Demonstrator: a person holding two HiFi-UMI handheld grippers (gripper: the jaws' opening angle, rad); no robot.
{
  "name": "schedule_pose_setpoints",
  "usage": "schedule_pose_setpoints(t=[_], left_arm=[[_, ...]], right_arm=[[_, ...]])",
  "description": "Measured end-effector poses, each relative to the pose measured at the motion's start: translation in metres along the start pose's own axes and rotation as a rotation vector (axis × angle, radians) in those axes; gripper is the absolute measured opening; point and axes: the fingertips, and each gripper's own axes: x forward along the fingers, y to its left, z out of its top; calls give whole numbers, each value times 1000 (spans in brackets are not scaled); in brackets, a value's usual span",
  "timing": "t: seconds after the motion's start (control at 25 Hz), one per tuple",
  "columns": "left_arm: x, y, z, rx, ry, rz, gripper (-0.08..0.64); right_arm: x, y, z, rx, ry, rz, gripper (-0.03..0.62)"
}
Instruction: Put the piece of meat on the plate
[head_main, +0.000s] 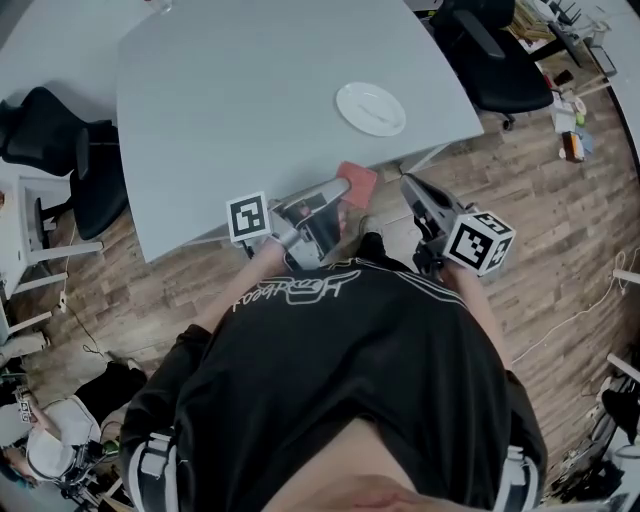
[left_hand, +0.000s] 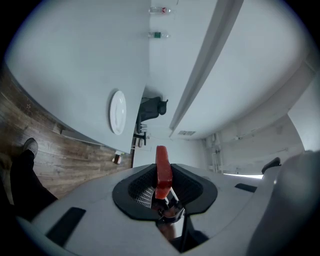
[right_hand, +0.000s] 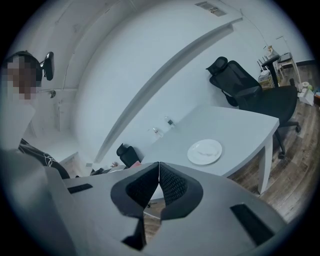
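Left chair: a black office chair (head_main: 70, 150) stands on the wood floor (head_main: 560, 230), by the left side of the table.
Table: a big grey table (head_main: 250, 100) fills the far part of the head view. Two small bottles (left_hand: 159, 35) stand at its far end.
Left gripper: the left gripper (head_main: 335, 195) is held at the near edge of the table, in front of the person's black shirt (head_main: 340, 380). In its own view the left gripper (left_hand: 162, 181) has its two jaws pressed on the piece of meat, one on each side. They are closed only as far as the meat lets them.
Piece of meat: the piece of meat (head_main: 357, 182) is red and flat. It is squeezed in the left gripper and sticks out past the tips (left_hand: 163, 167). It is up in the air at the near edge of the table, not on the plate.
Plate: the white plate (head_main: 371, 108) lies flat on the table, farther away than the meat and well apart from it. Both gripper views show it too (left_hand: 117, 112) (right_hand: 205, 151).
Right gripper: the right gripper (head_main: 408, 183) is just to the right of the meat, near the table edge. In its own view (right_hand: 159, 182) its jaws are tight together with nothing in them.
Right chair: another black office chair (head_main: 495, 55) stands at the far right end of the table.
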Motion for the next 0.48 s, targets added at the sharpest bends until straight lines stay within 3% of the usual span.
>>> schedule_pose_setpoints(t=[0.48], left_arm=[[60,33,39,-13,-19,77,91]], right_arm=[[30,-60,35,41,66,14,9]])
